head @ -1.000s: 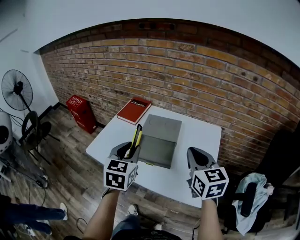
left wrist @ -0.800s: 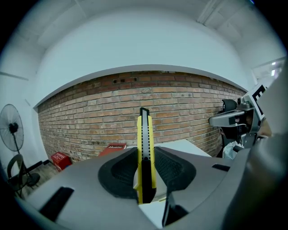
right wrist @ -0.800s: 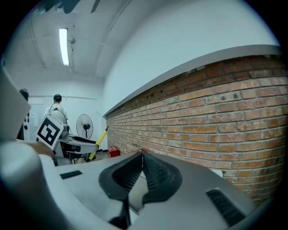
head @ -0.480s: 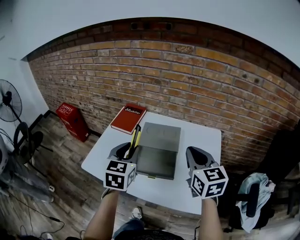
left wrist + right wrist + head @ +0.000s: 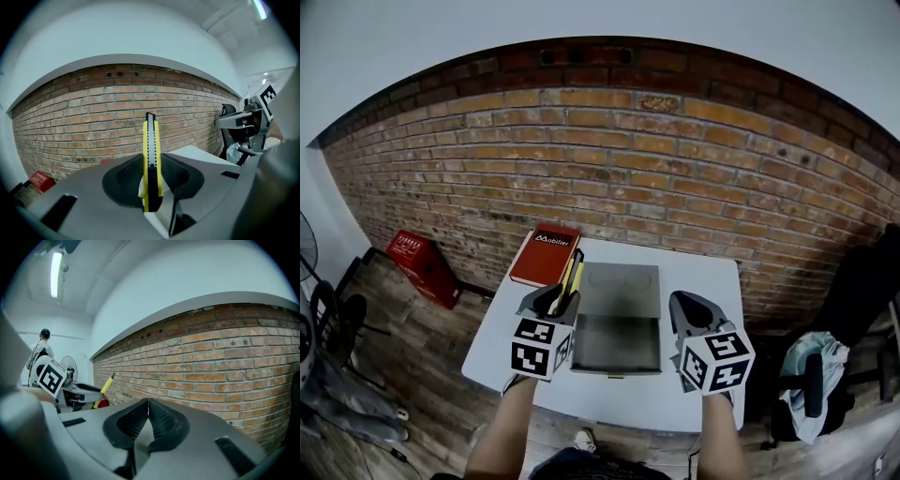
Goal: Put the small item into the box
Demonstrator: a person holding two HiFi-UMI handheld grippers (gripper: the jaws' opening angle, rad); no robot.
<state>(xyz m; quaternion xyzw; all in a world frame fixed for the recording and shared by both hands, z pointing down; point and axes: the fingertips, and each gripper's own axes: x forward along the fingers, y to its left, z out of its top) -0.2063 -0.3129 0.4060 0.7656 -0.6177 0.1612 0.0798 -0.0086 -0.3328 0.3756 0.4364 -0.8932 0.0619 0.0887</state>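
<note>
A yellow and black utility knife (image 5: 151, 159) stands upright between the jaws of my left gripper (image 5: 555, 301), which is shut on it. In the head view the knife (image 5: 572, 274) pokes up beside the left edge of an open grey box (image 5: 616, 330) whose lid (image 5: 622, 289) lies flat toward the wall. My right gripper (image 5: 690, 310) hovers to the right of the box, its jaws closed together with nothing in them. The right gripper (image 5: 148, 405) view shows the left gripper (image 5: 70, 391) with the knife (image 5: 106, 384) off to the left.
The box sits on a white table (image 5: 703, 394) against a brick wall (image 5: 675, 159). A red book (image 5: 546, 253) lies at the table's far left corner. A red crate (image 5: 417, 258) stands on the wood floor at left; a chair with cloth (image 5: 811, 380) at right.
The head view has swung left to right, so the fan has slid out of sight. Both grippers hold their places over the table; the knife stays clamped.
</note>
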